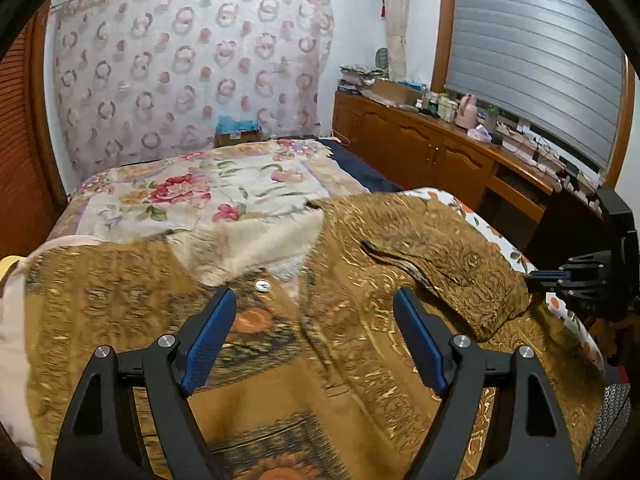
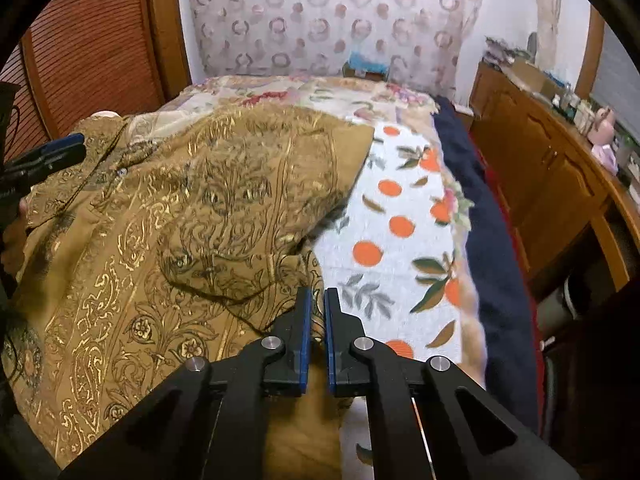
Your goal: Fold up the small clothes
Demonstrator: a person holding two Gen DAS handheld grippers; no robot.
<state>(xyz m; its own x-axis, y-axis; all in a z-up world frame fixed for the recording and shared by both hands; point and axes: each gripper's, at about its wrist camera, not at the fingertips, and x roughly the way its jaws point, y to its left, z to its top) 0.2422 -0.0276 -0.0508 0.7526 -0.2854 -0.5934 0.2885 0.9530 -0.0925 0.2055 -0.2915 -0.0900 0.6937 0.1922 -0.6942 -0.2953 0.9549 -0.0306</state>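
The brown gold-patterned shirt [image 1: 360, 280] is spread across the bed [image 2: 492, 216], on top of the orange-print cloth [image 2: 400, 240] and the floral blanket [image 1: 208, 192], with its right sleeve already flopped over toward 12 o'clock. Biggest risk imo: the right gripper [image 2: 318, 308] only has a thin bit of the shirt's edge at 6 o'clock in its view, so if it pulls fast the slick-looking fabric could slip out and the fold collapses, or it drags the orange cloth along with it. That gripper is pinched nearly closed on the shirt edge. The left gripper [image 1: 314, 308] is wide open, gripping nothing, hovering just over the shirt front near the button [image 1: 263, 285].
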